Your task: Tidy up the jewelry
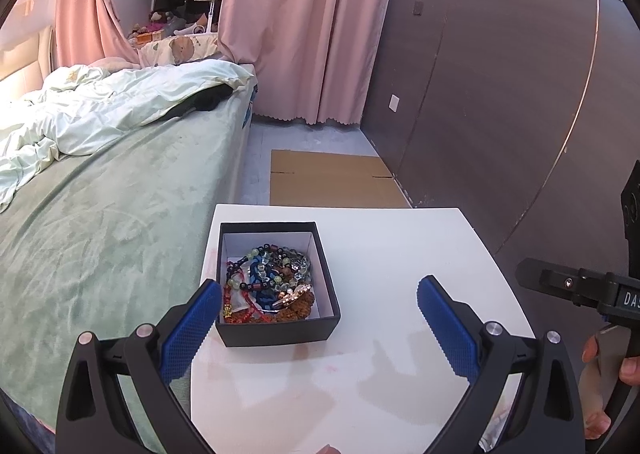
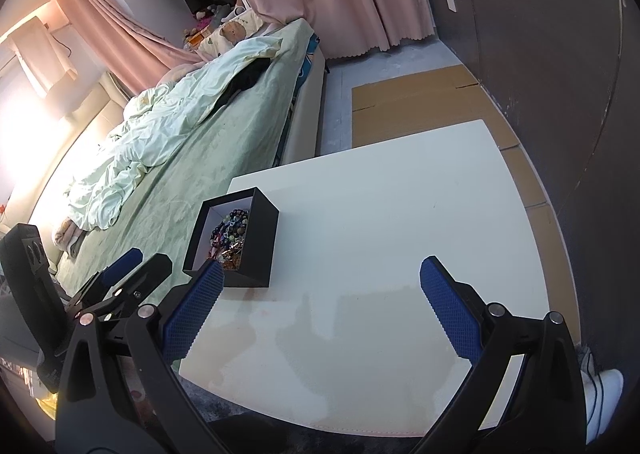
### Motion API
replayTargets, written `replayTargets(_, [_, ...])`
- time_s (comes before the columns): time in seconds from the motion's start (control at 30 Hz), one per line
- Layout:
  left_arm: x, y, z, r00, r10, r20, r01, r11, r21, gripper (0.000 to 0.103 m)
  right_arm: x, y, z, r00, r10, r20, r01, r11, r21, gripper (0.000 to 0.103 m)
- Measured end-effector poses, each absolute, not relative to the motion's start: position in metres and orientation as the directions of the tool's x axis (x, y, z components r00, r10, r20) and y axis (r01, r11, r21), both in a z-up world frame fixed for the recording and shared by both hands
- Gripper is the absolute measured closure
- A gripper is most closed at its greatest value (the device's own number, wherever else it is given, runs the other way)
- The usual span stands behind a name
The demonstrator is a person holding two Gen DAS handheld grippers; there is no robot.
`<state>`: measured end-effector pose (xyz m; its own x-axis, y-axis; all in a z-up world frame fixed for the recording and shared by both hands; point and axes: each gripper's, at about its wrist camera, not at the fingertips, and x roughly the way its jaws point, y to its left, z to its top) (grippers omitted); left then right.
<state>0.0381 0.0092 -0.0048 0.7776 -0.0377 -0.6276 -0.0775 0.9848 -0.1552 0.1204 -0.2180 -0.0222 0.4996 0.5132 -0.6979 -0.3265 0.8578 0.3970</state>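
Observation:
A black open box (image 1: 276, 328) with a white lining stands at the left side of the white table (image 1: 392, 254). Inside lies a heap of beaded bracelets (image 1: 272, 282) in green, blue, red and brown. My left gripper (image 1: 320, 292) is open above the table, its left pad beside the box's near left corner, nothing between the pads. In the right wrist view the same box (image 2: 256, 238) sits left of centre with the bracelets (image 2: 230, 232) showing. My right gripper (image 2: 322, 274) is open and empty over bare table, right of the box.
A bed (image 1: 100, 221) with green sheets and a crumpled duvet borders the table's left edge. Flattened cardboard (image 1: 332, 177) lies on the floor beyond the table. A dark panelled wall (image 1: 500, 93) runs along the right. The other gripper's body (image 1: 580, 286) and a hand are at the right.

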Motion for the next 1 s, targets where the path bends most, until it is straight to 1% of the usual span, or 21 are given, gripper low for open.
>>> replayTargets(0.2, [0.0336, 0.0116, 0.0002, 0.791, -0.012, -0.611, -0.099, 0.984, -0.148, 0.008, 0.1176, -0.2190, -0.0198, 0.507, 0.510, -0.695, -0.342, 0.859, 0.381, 0.005])
replayTargets(1.0, [0.0288, 0.0046, 0.0020, 0.803, 0.006, -0.595, -0.089, 0.990, -0.110, 0.008, 0.1186, -0.2201, -0.0210, 0.511, 0.490, -0.706, -0.335, 0.870, 0.362, 0.005])
